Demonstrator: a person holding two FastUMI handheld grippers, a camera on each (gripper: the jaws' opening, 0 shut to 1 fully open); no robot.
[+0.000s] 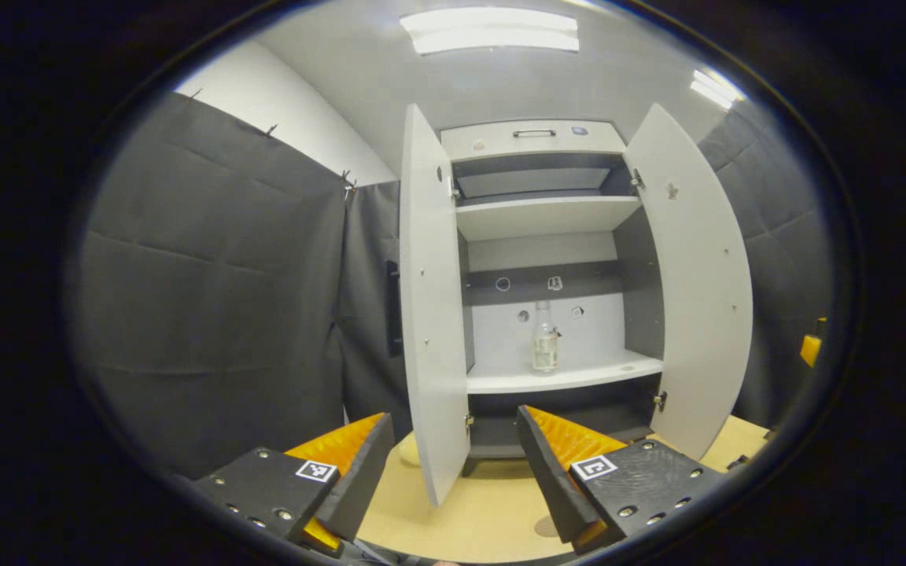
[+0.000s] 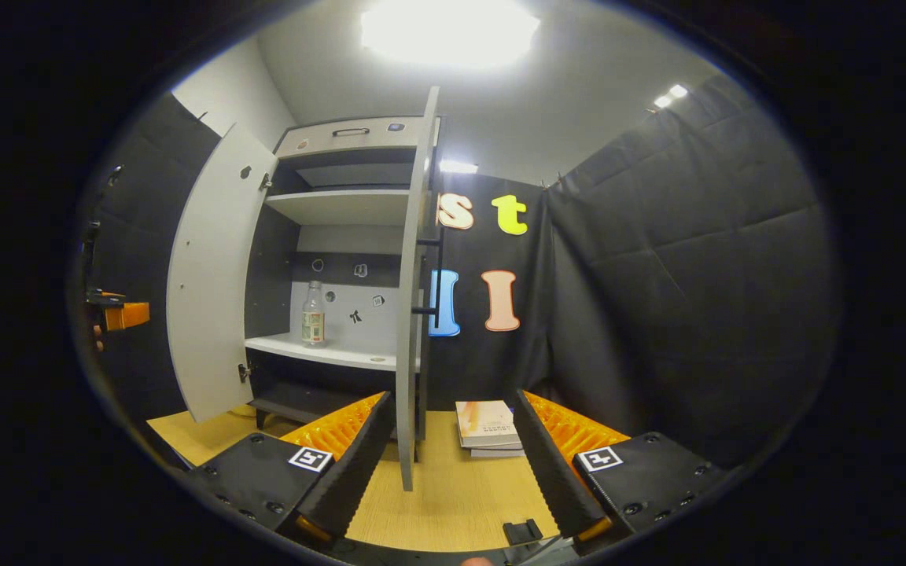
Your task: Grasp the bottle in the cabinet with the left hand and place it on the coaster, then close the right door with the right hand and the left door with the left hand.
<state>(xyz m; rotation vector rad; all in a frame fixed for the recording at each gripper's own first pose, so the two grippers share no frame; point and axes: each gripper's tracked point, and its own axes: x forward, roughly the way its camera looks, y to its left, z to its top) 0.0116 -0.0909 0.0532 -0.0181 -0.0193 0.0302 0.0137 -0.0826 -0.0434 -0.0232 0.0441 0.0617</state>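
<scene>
I am holding my left tongs [image 1: 453,464] wide apart and empty, low over the pale wooden desk [image 1: 484,511], pointing them at the open white two-door cabinet [image 1: 547,212]. The small clear plastic bottle with a paper label [image 1: 545,339] is standing upright on the cabinet's lower white shelf [image 1: 579,376], near the middle and close to the back panel, well apart from my tongs. In the right gripper view the same bottle [image 2: 312,314] is showing toward the left end of that shelf.

I am judging it light and nearly empty, so it should be tipping easily if I nudge it. Thin plastic walls are probably giving under a hard squeeze, and the smooth surface may be slipping. I am planning to take it around the labelled middle of the body, where the paper should be offering some grip, keeping it upright.

My right tongs [image 2: 449,460] are also spread and holding nothing, hanging just beside the edge of the white right door [image 2: 414,275]. A round pale disc [image 1: 545,525] on the desk may be the coaster; I cannot tell for sure.
</scene>
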